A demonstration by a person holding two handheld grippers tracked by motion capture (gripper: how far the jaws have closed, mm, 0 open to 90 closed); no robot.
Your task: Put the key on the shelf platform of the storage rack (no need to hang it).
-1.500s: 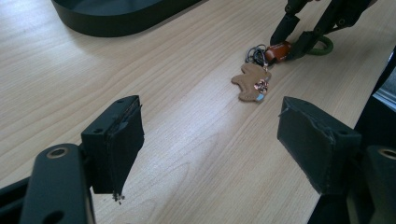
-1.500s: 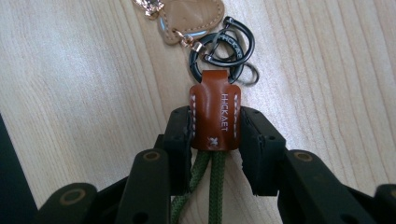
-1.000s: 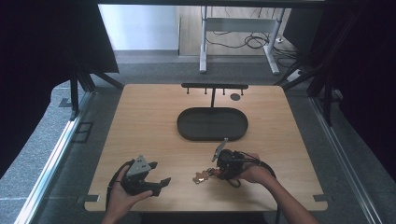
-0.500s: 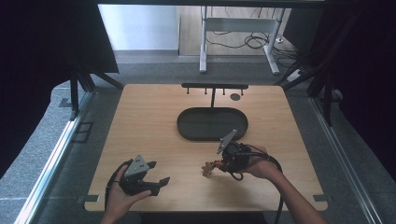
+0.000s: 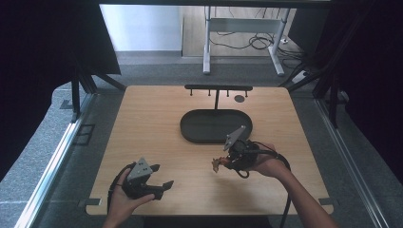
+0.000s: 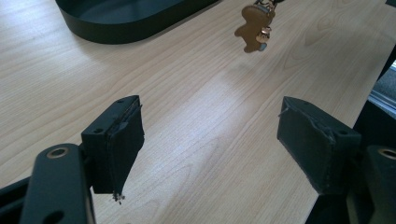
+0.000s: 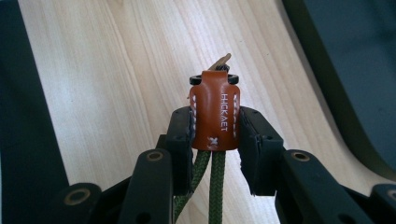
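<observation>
High view, left gripper view and right gripper view of one moment at the wooden table (image 5: 157,128).

Right gripper (image 7: 215,128): I hold it clenched on a brown leather key fob (image 7: 215,111), one black pad on each side of the leather sleeve. The fob stands upright between my jaws, its white stitching and stamped lettering facing the camera. Two strands of green cord (image 7: 210,179) run from the bottom of the sleeve back between the jaws toward my hand. A black ring and a bit of brass metal show just past the top of the sleeve, beyond my fingertips. In the high view this gripper (image 5: 227,163) sits in my right hand (image 5: 266,164) above the table, with the small brown keychain bundle (image 5: 217,164) at its tip, on the side toward my other gripper.

Left gripper (image 6: 210,135): released, jaws wide apart, nothing between the pads but bare tabletop. In the high view it (image 5: 159,187) rests low near the table's near edge in my left hand (image 5: 124,199), well apart from the fob.

From the left gripper, a brown gingerbread-man charm (image 6: 254,28) hangs clear of the wood ahead and slightly to the right of my open jaws; its shadow falls on the table below it.

The black oval tray (image 5: 190,127) lies beyond both grippers, nearer the right one; its rim (image 7: 336,107) passes to the right of the held fob, apart from it.
</observation>
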